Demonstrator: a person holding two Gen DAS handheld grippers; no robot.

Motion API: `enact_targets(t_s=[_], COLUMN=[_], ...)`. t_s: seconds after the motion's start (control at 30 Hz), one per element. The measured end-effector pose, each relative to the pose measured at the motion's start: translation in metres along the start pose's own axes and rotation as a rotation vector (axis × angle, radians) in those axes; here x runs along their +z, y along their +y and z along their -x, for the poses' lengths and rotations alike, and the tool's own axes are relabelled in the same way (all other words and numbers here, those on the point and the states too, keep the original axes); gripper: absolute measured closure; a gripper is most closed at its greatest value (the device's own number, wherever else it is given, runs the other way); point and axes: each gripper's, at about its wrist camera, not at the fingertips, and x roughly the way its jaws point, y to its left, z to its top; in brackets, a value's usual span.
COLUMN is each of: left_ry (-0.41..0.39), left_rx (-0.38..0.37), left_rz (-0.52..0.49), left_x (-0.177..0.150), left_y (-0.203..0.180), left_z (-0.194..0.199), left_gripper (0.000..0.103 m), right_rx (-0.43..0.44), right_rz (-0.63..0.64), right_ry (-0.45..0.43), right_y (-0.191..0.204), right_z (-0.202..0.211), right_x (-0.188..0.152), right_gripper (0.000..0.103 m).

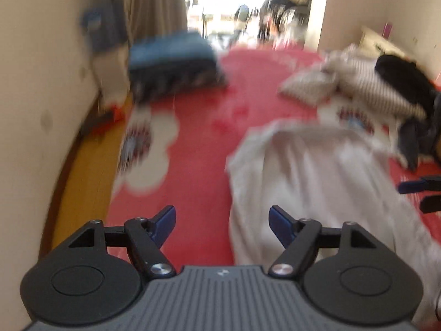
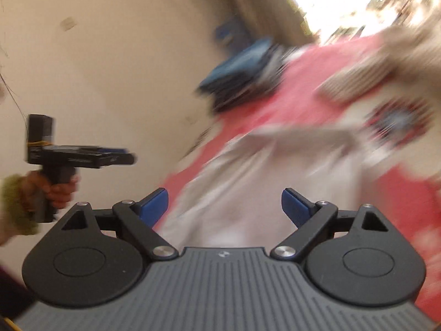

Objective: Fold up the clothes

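Covering most of both views: a red bedspread with white flower shapes (image 1: pixel 198 143), bed running toward a bright doorway. Both frames motion-blurred, so fine detail is lost.

On it, a pale white crumpled garment (image 1: pixel 317 182) lies spread on the right half, below both grippers (loose, nothing gripping it). Far left of the bed, against the cream wall, sits a stack of folded dark blue clothes (image 1: pixel 173 63). Far right, a heap of beige striped and black unfolded clothes (image 1: pixel 366 82).

Left gripper (image 1: pixel 222 224): blue-padded jaws spread wide, empty, hanging over the garment's left edge and the red cover. It also shows in the right wrist view, held level by a hand (image 2: pixel 59 189) with a green fuzzy cuff.

Right gripper (image 2: pixel 224 207): jaws wide apart, empty, above the white garment.
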Motion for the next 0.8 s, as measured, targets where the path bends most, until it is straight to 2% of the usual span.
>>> enact_targets(t_s=[0.07,0.13,0.17,0.23,0.27,0.37,0.47,0.5,0.53,0.57,0.63,0.73,0.8], left_ry=[0.064,0.135,0.171,0.25,0.291,0.347,0.361,0.361,0.36,0.359,0.366,0.335,0.318], left_rx=[-0.003,-0.019,-0.027,-0.054,-0.076,-0.138,-0.182,-0.197,-0.211,-0.226,-0.256,-0.256,-0.259], left_rz=[0.038,0.053,0.06,0.005,-0.044,-0.128,-0.123,-0.116,-0.109,-0.102,-0.137,-0.188,-0.106], left_x=[-0.029,-0.058,-0.073,-0.101,-0.113,-0.139,-0.151,-0.153,-0.154,-0.155,-0.159,-0.155,-0.144], left_y=[0.004,0.003,0.003,-0.008,-0.015,-0.029,-0.038,-0.04,-0.043,-0.045,-0.055,-0.062,-0.057], left_z=[0.0,-0.002,-0.003,-0.005,-0.005,-0.002,-0.008,-0.008,-0.009,-0.009,-0.006,0.001,-0.008], left_gripper=[0.028,0.028,0.03,0.033,0.033,0.033,0.033,0.033,0.033,0.033,0.033,0.033,0.033], right_rx=[0.13,0.173,0.158,0.131,0.121,0.103,0.001,-0.041,-0.073,-0.095,-0.116,-0.133,-0.145], right_rz=[-0.04,-0.003,0.05,0.175,0.229,0.355,0.486,0.507,0.503,0.487,0.409,0.27,0.173], right_ry=[0.119,0.204,0.237,0.288,0.308,0.355,0.386,0.403,0.408,0.404,0.35,0.265,0.226], right_y=[0.009,0.024,0.035,0.057,0.067,0.081,0.088,0.085,0.081,0.076,0.063,0.039,0.021], right_z=[-0.028,-0.052,-0.064,-0.082,-0.089,-0.098,-0.108,-0.113,-0.115,-0.114,-0.101,-0.078,-0.065], right_x=[-0.005,-0.013,-0.019,-0.033,-0.041,-0.066,-0.088,-0.094,-0.096,-0.095,-0.085,-0.066,-0.059], right_gripper=[0.014,0.016,0.019,0.031,0.033,0.042,0.056,0.074,0.094,0.098,0.101,0.101,0.101])
